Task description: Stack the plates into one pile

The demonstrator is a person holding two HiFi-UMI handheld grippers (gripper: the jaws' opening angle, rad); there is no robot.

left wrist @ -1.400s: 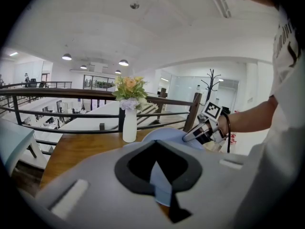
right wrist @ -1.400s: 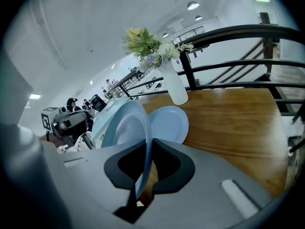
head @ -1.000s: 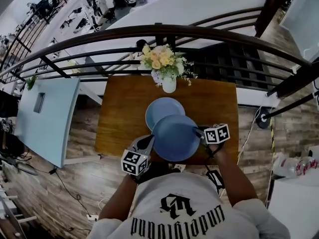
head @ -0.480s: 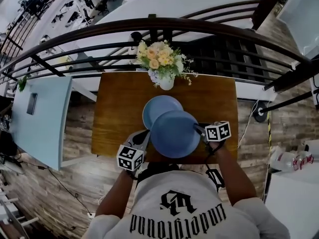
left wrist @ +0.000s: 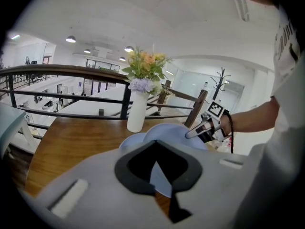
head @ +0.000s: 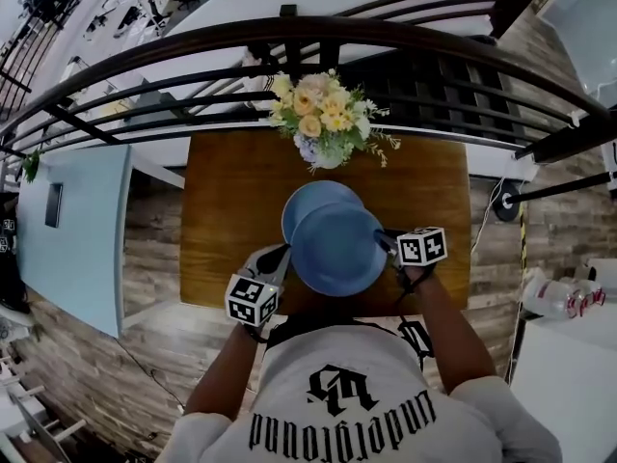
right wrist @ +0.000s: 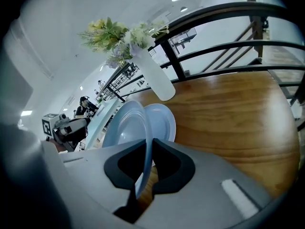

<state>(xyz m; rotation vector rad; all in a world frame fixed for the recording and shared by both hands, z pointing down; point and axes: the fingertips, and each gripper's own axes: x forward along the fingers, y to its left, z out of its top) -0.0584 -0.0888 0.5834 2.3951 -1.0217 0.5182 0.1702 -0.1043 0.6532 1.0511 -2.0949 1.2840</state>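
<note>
Right claw [right wrist: 143,170] clamped on the held plate's [head: 337,251] rim | left claw [left wrist: 159,173] closed on the opposite rim | plate mid-frame, overlapping second plate [head: 310,197] on desk [head: 231,220] | step: carrying across | next: centre, lower level, release.

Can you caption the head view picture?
Left gripper and right gripper hold a blue plate partly over a second plate.

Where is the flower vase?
In the head view, the flower vase stands centred at the wooden table's far edge, beside the railing, beyond the lower blue plate.
</note>
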